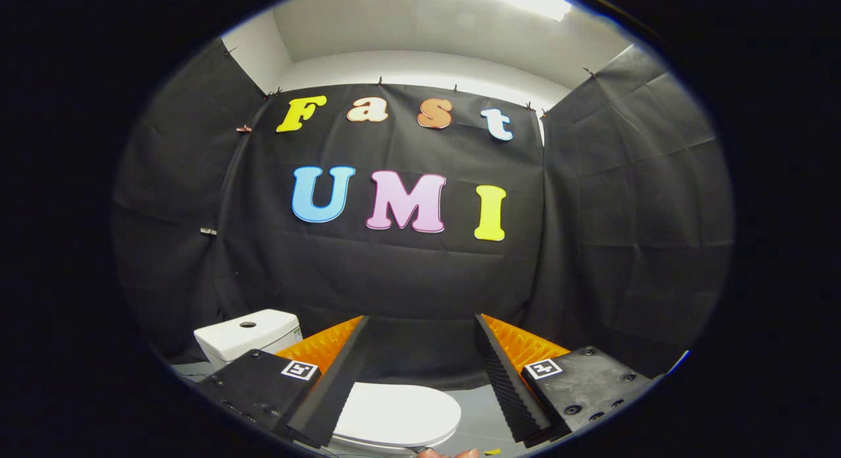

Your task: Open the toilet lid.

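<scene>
- Cistern (246, 334) sits off to the left, beyond the fingers.
- Toilet lid (401, 413) lies flat and shut, low between the fingers.
- Tool (420, 353) hangs above it, fingers wide apart, gripping nothing — likely lining up on the lid's front edge.

The handheld two-finger gripper (420, 326) has two long wedge-shaped fingers (332, 392) with ribbed, sawtooth inner faces, spread wide with a bare gap between them. Each finger runs back into a blocky black mount (585, 386) with rounded corners, dotted with dark recessed screws. And there, a small square black-and-white marker tag (300, 370) sits on each mount's near inner corner.
</scene>
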`<state>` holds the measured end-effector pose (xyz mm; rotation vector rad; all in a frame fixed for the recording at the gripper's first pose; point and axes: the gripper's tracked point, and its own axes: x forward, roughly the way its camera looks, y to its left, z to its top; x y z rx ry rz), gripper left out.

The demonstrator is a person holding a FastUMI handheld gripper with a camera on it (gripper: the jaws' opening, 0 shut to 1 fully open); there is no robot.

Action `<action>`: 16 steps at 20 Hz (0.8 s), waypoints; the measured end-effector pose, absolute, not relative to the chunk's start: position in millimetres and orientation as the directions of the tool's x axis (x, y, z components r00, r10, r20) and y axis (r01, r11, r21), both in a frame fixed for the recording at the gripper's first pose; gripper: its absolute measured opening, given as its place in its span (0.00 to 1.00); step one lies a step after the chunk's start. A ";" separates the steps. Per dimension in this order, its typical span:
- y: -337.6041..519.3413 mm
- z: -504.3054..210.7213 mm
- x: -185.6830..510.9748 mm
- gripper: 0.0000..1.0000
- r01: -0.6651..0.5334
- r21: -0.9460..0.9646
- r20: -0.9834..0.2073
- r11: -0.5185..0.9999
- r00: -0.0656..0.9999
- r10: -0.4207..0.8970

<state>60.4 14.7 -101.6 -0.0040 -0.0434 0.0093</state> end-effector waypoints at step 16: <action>-4.6 -359.8 85.2 0.99 -0.084 0.235 -0.279 0.968 0.948 0.150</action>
